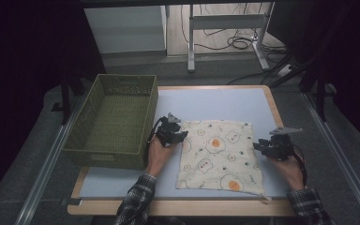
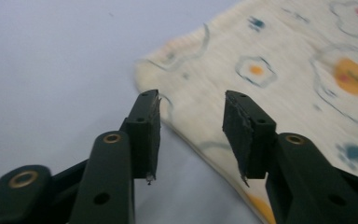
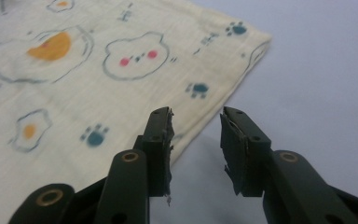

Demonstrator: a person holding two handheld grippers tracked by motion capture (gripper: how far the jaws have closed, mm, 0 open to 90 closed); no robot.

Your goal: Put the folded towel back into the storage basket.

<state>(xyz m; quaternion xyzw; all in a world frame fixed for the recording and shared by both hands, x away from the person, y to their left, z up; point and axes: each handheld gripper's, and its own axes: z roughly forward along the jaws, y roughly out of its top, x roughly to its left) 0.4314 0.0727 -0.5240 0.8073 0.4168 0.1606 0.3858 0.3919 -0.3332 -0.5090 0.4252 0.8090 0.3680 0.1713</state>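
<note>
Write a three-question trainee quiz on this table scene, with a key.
1. True or false: the cloth lies inside the green basket.
2. The left gripper has its jaws: A) open beside the cloth's edge, B) clamped on a fold, C) resting in the basket.
3. Fill in: the right gripper is open over the cloth's ____ side.

Key: 1. false, it lies flat on the table. 2. A. 3. right.

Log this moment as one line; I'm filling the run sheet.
left claw: open, at left edge of cream printed cloth | right claw: open, at its right edge | green woven basket: empty
</note>
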